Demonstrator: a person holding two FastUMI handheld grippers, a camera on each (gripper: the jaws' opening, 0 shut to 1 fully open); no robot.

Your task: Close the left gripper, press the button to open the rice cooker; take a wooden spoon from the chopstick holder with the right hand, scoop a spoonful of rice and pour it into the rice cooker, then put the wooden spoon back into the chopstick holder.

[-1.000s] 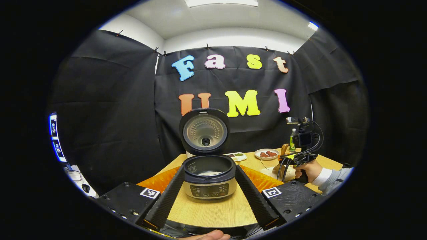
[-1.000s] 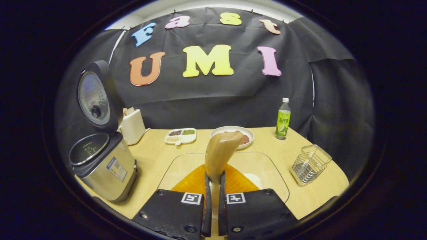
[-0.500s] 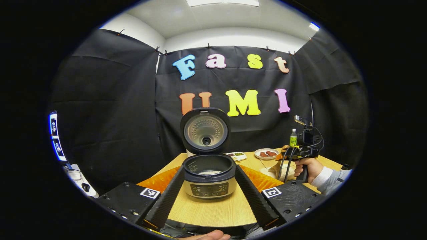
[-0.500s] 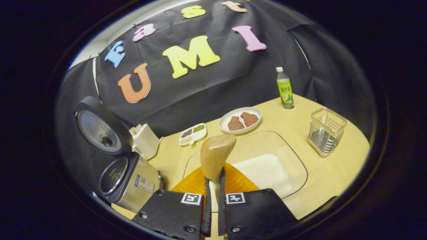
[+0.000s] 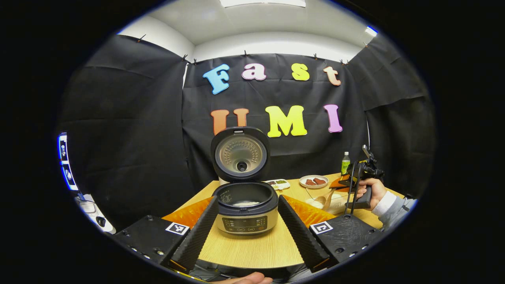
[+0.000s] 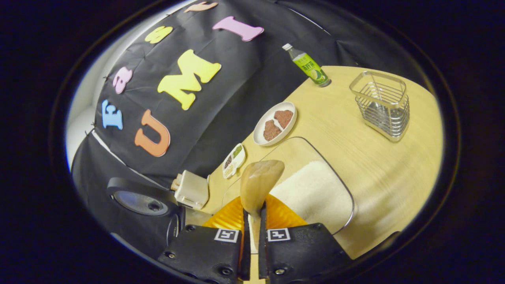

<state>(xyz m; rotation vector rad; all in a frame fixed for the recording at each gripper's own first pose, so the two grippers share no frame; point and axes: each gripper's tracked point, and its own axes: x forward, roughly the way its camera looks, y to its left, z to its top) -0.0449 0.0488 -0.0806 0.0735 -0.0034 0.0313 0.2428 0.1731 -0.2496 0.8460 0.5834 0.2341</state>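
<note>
In the right gripper view, the right tongs (image 6: 252,236) are clamped together on the handle of the wooden spoon (image 6: 258,185), both fingers pressing it. The spoon's bowl rises straight ahead of the fingertips and tilts over the near left rim of the glass tray (image 6: 347,197). A heap of white rice (image 6: 311,193) lies in that tray, just right of the spoon's bowl; whether the bowl touches the rice cannot be told. Beyond the tray, toward the far edge of the tabletop (image 6: 375,165), stand a white plate (image 6: 260,136) with two brown pieces and a small divided dish (image 6: 233,159). The wire chopstick holder (image 6: 382,104) stands toward the right edge, well apart from the tongs, and a green bottle (image 6: 307,65) stands at the far right corner. A cream-coloured box (image 6: 192,189) sits beside the open lid of the rice cooker (image 6: 142,203).

In the left gripper view, the left tongs (image 5: 247,232) stand wide apart and hold nothing. The rice cooker (image 5: 244,207) sits on the tabletop between and just beyond the fingers, apart from them, lid upright, with a little white at the bottom of its pot. Farther off to the right, a hand (image 5: 373,189) in a pale sleeve holds the right tongs tipped down over the tray.
</note>
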